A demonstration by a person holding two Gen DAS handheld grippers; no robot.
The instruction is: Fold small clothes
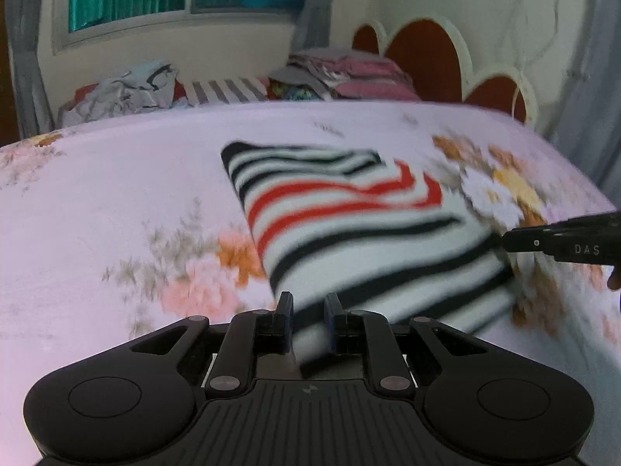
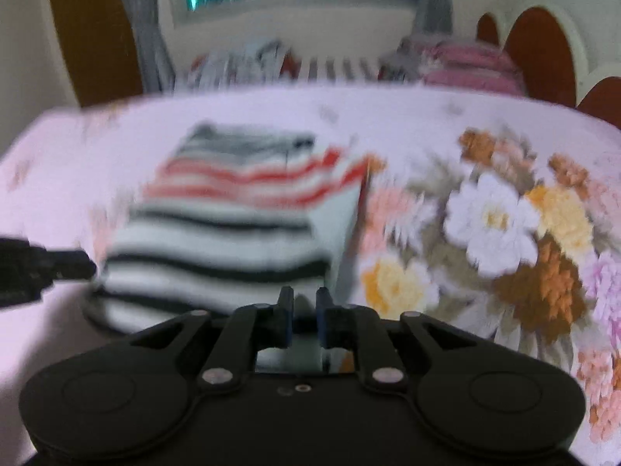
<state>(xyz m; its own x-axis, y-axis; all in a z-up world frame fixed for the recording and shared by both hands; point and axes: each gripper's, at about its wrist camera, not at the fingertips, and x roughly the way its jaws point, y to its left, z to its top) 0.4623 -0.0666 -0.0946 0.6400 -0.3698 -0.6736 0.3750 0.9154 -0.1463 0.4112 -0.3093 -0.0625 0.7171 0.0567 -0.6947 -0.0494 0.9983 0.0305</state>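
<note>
Only 1 piece of text can be read. The letters "DAS" are printed in light capitals on the black side of the right gripper (image 1: 504,241), where it is seen entering from the right edge of the left wrist view. A small logo mark is set on the ribbed black body of the left gripper (image 1: 308,316), but its form cannot be made out. In the right wrist view everything is blurred, and no lettering, number or sign can be read there.
</note>
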